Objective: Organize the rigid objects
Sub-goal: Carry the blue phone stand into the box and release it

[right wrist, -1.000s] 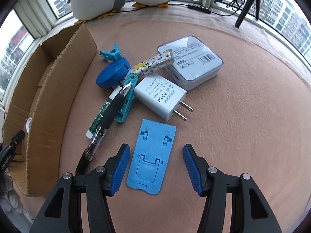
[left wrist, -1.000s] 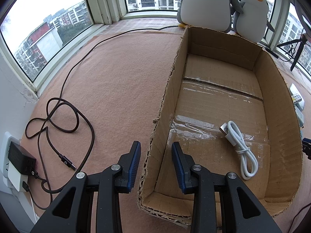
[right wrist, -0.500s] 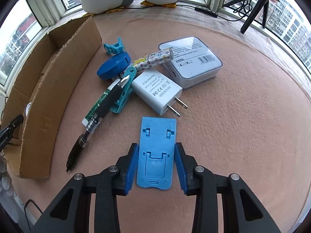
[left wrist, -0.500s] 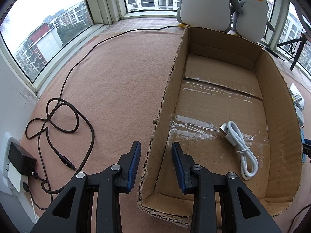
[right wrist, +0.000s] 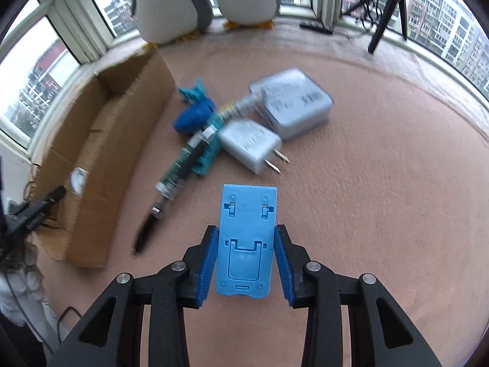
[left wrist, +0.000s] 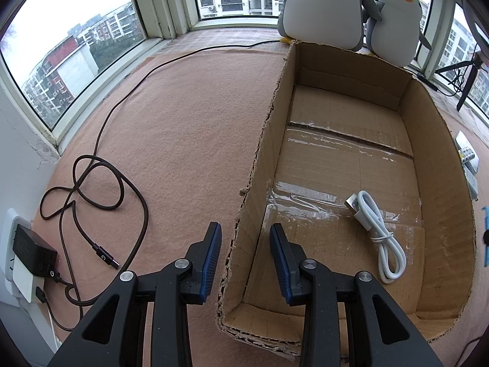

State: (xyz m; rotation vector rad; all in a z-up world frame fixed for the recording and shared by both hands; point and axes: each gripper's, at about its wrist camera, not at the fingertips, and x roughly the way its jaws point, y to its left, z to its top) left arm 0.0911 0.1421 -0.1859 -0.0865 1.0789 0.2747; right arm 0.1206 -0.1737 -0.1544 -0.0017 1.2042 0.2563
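In the left wrist view, the left tool [left wrist: 246, 252] sits released at lower centre, straddling the left wall of the cardboard box [left wrist: 441, 165]; a white cable [left wrist: 377, 231] lies inside at right. In the right wrist view, the right tool [right wrist: 246, 257] at lower centre grips the blue phone stand [right wrist: 246, 238]; a white charger [right wrist: 250, 145] lies above it.

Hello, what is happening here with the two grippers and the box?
The right gripper is shut on a blue stand, lifted off the mat. The left gripper is open, with the wall of the cardboard box between its fingers. The box holds only a white cable. A charger, pen and other items lie outside.
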